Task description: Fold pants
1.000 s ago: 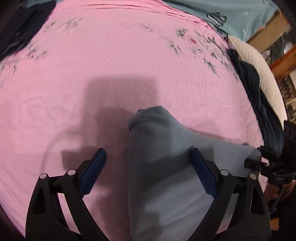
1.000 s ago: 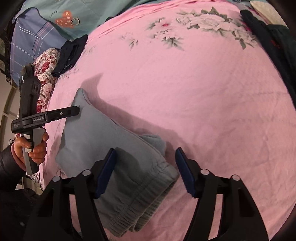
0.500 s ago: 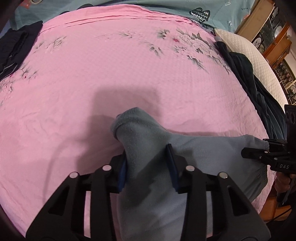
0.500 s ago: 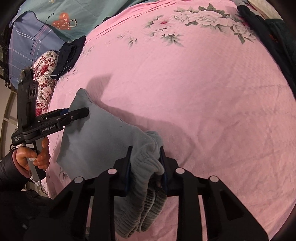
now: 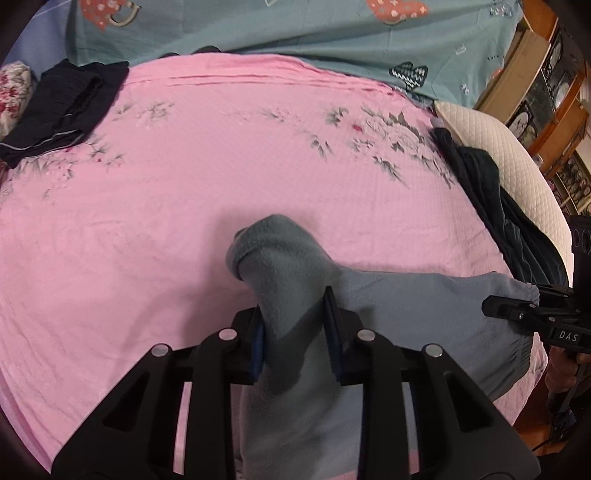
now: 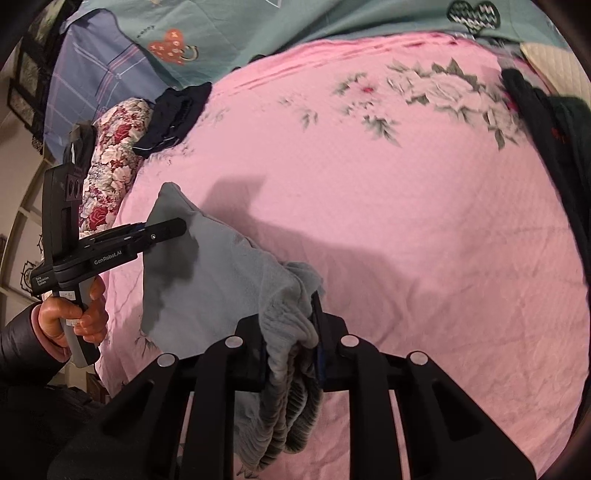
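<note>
Grey fleece pants (image 5: 406, 306) lie folded on a pink flowered bedspread (image 5: 221, 155). My left gripper (image 5: 293, 325) is shut on the folded end of the pants and holds it bunched above the bed. My right gripper (image 6: 290, 339) is shut on the other end, where the ribbed cuffs (image 6: 288, 413) hang down. The pants (image 6: 221, 280) sag between the two grippers. The right gripper also shows at the right edge of the left wrist view (image 5: 517, 306). The left gripper shows at the left of the right wrist view (image 6: 170, 230), held by a hand (image 6: 74, 321).
Dark folded clothes (image 5: 62, 107) lie at the far left of the bed. A dark garment pile (image 5: 495, 206) and a white quilted pillow (image 5: 498, 147) lie at the right. A teal patterned sheet (image 5: 295, 29) runs along the back. A floral pillow (image 6: 110, 155) sits at the left.
Both grippers were open over the pants a second ago. Both have closed on the two ends and raised the cloth off the bedspread.
</note>
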A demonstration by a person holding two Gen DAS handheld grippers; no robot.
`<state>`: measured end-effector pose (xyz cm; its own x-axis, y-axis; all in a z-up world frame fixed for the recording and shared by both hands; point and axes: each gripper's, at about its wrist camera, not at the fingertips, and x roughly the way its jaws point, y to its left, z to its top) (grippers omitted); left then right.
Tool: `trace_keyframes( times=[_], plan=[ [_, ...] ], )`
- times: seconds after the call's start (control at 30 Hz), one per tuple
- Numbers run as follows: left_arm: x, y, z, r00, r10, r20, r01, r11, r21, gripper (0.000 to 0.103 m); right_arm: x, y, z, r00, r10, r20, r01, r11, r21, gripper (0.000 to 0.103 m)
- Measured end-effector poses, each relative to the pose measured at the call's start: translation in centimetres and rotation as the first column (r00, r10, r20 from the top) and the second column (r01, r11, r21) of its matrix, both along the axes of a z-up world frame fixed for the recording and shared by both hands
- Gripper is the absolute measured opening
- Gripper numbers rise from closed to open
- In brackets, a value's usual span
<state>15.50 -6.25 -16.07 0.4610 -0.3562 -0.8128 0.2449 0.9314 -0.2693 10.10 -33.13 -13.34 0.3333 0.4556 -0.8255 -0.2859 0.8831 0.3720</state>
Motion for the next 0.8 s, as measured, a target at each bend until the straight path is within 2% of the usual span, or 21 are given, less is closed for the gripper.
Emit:
trace_keyframes(
  times=[0.13,0.23,0.33,0.5,0.63,0.73,0.8],
  plan=[
    [1.3,1.5,1.4,0.999,0.041,0.025,-0.041,0.999,-0.012,0.027,1.4,1.1,1.3,0.998,0.022,0.063,-0.021,1.000,-0.007,0.018],
    [4.2,2.7,2.9,0.997,0.050,0.051,-0.049,0.999,-0.021,0.027,4.1,1.9,2.7,0.995,0.007,0.100,-0.007,1.000,0.000,0.018],
    [9.3,4.2,4.8,0.994,0.057,0.091,-0.056,0.998,-0.021,0.027,8.6,3.4,4.4,0.989,0.014,0.148,-0.013,1.000,-0.012,0.018],
    [19.3,6.1,6.6,0.986,0.054,0.156,-0.055,0.998,0.003,0.027,18.3,6.5,6.4,0.978,0.018,0.209,-0.012,0.999,-0.032,0.018],
    [27.5,7.0,5.5,0.985,0.049,0.168,-0.056,0.998,0.037,0.027,26.4,8.3,5.7,0.975,-0.031,0.221,0.037,0.999,-0.022,0.018],
    [32.4,7.8,2.6,0.991,0.074,0.112,-0.078,0.996,0.035,0.027,31.2,10.0,3.6,0.975,-0.051,0.214,0.063,0.997,-0.053,0.018],
    [34.1,7.8,0.6,0.994,0.079,0.077,-0.082,0.996,0.042,0.030,33.6,11.0,1.6,0.979,-0.068,0.194,0.087,0.992,-0.090,0.018]
  ],
)
